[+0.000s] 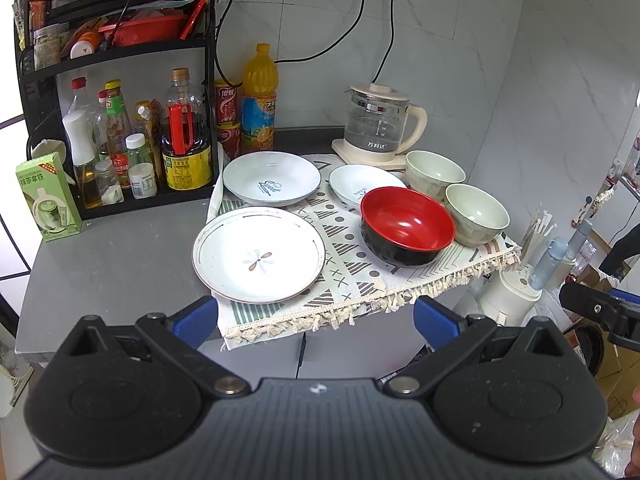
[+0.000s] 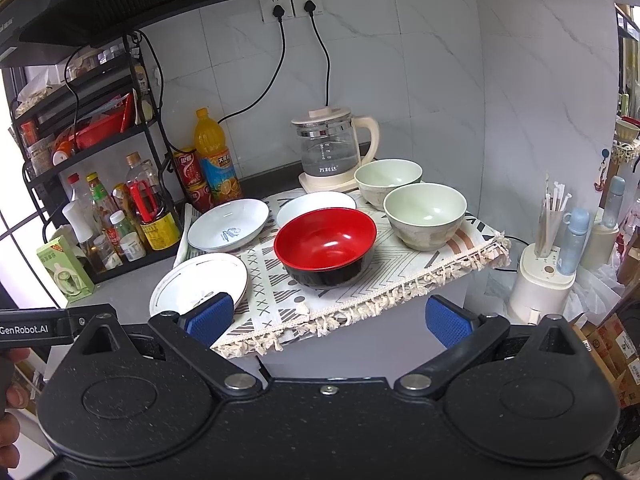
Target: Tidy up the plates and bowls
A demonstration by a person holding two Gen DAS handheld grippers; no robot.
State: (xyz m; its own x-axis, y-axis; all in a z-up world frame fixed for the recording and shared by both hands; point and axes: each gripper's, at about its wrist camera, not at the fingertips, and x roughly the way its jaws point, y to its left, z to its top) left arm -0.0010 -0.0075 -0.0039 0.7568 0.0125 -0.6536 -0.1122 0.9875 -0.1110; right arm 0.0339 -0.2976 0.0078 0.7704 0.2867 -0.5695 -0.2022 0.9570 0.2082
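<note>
On a patterned cloth (image 1: 344,264) (image 2: 400,264) lie a flat flower plate (image 1: 258,254) (image 2: 200,280), a deep white plate with script (image 1: 272,178) (image 2: 228,224), and a smaller white dish (image 1: 356,184) (image 2: 312,202) partly behind a red-and-black bowl (image 1: 406,224) (image 2: 326,244). Two pale green bowls stand at the right, one far (image 1: 434,172) (image 2: 388,182), one near (image 1: 476,212) (image 2: 425,214). My left gripper (image 1: 316,322) hangs open before the counter edge, holding nothing. My right gripper (image 2: 330,320) is open too, short of the cloth's fringe.
A glass kettle (image 1: 380,124) (image 2: 334,152) stands behind the bowls, plugged into the wall. A black rack (image 1: 120,52) with several sauce bottles fills the left, a juice bottle (image 1: 259,96) and cans beside it. A green carton (image 1: 46,196) sits on the grey counter (image 1: 112,264). A white appliance (image 2: 540,288) stands right.
</note>
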